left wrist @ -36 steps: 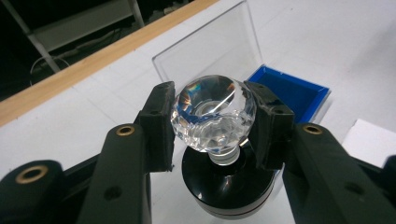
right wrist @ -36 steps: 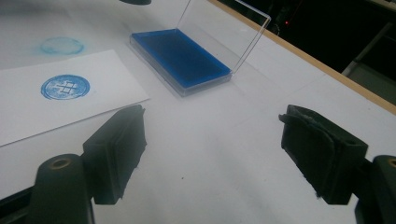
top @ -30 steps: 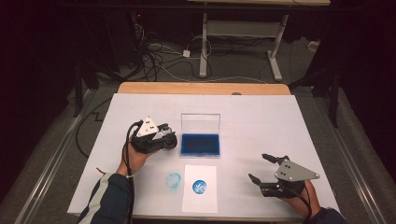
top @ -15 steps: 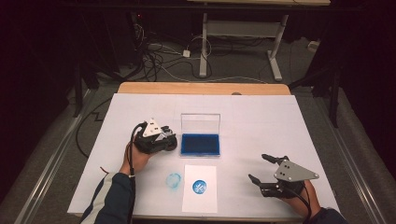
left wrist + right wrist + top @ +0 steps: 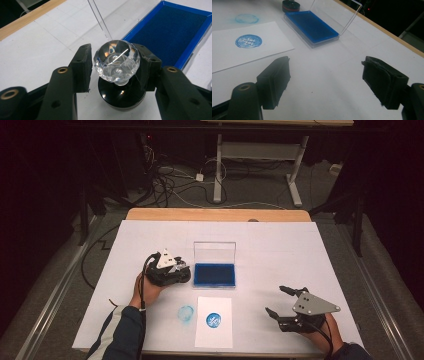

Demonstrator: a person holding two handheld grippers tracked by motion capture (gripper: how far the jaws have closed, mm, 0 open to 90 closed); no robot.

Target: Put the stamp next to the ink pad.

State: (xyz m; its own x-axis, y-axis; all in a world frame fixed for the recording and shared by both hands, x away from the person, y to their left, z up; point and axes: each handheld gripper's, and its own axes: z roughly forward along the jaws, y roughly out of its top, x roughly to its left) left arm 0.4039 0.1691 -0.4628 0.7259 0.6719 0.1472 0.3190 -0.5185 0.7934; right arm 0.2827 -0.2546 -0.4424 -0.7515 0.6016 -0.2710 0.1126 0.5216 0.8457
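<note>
Ink pad's upright lid (image 5: 214,252) blocks its far side; table (image 5: 280,245) beyond open.

No readable text; paper sheet (image 5: 214,322) bears a blue round emblem.

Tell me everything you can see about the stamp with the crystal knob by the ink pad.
The stamp has a clear faceted knob, glass or acrylic by its look, on a short neck above a round glossy black base. It stands upright on the white table cover, just left of the open blue ink pad. It sits between the jaws of the left gripper, which have just been opening.
</note>
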